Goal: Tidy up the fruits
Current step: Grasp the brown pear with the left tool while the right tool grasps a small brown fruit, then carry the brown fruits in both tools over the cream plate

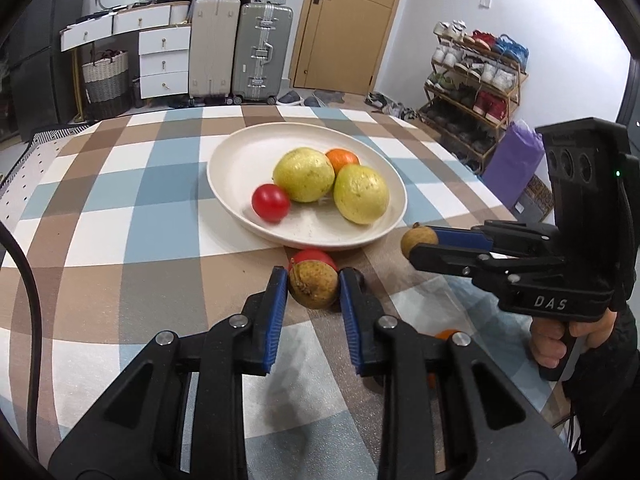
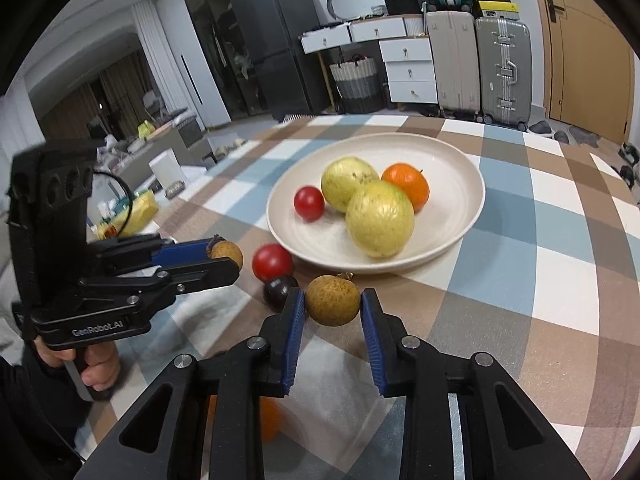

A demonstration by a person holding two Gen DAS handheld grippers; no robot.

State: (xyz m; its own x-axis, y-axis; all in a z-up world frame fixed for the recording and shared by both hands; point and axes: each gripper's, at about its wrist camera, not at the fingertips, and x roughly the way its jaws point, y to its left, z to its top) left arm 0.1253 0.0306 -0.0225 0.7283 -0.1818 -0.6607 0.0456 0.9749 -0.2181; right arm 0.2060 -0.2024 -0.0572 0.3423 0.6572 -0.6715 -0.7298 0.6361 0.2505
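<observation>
Left gripper (image 1: 314, 286) clamped on a brown longan (image 1: 313, 285), right gripper (image 2: 333, 300) pinched on another longan (image 2: 333, 300), cream plate (image 1: 240, 152) of fruit mid-tablecloth, red tomato (image 2: 273, 262) beside plate's near rim.

Table: it wore a checked cloth (image 1: 120, 216) of blue, brown and white squares.
Plate (image 1: 236, 160): cream, it lay on the cloth at 12 o'clock.
Red tomato (image 2: 272, 262): on the cloth, just beside the plate rim at 7 o'clock.
Dark fruit (image 2: 279, 290): touching that tomato, at its 6 o'clock.
Orange fruit (image 2: 269, 420): on the cloth at 6 o'clock, mostly hidden.
</observation>
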